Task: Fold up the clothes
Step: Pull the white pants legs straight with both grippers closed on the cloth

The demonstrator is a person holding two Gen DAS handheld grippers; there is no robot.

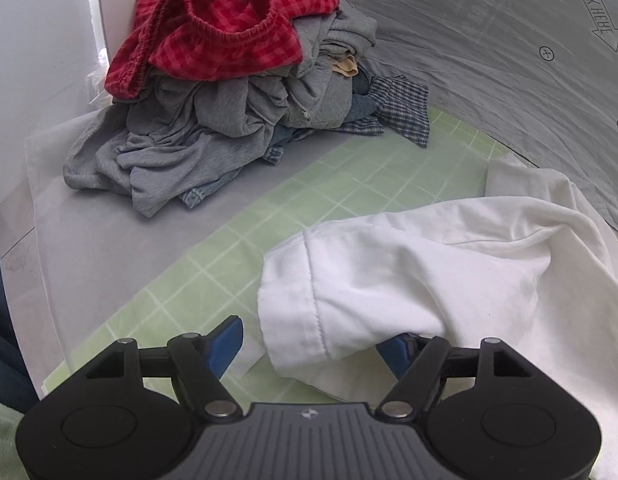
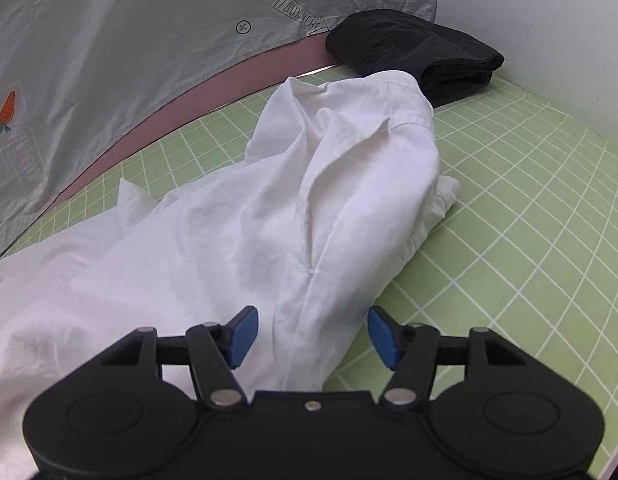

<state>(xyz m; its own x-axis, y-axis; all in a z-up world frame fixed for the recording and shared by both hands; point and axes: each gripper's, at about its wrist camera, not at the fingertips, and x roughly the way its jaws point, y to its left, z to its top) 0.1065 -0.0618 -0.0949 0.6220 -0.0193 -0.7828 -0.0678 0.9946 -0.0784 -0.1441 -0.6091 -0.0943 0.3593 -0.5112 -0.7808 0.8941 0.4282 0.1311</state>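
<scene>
A white shirt [image 1: 449,272] lies crumpled on the green grid mat [image 1: 213,248]. Its hemmed sleeve end drapes between the blue pads of my left gripper [image 1: 313,346], which stands open; the right pad is partly hidden under the cloth. In the right wrist view the same white shirt [image 2: 269,216] runs from the far cuff down to my right gripper [image 2: 313,336], also open, with a fold of cloth lying between its blue pads [image 2: 241,334].
A pile of unfolded clothes [image 1: 229,120], grey pieces topped by red checked shorts [image 1: 225,28], sits at the mat's far left. A folded black garment [image 2: 417,52] lies at the far right corner. A grey printed sheet [image 2: 129,40] hangs along the back edge.
</scene>
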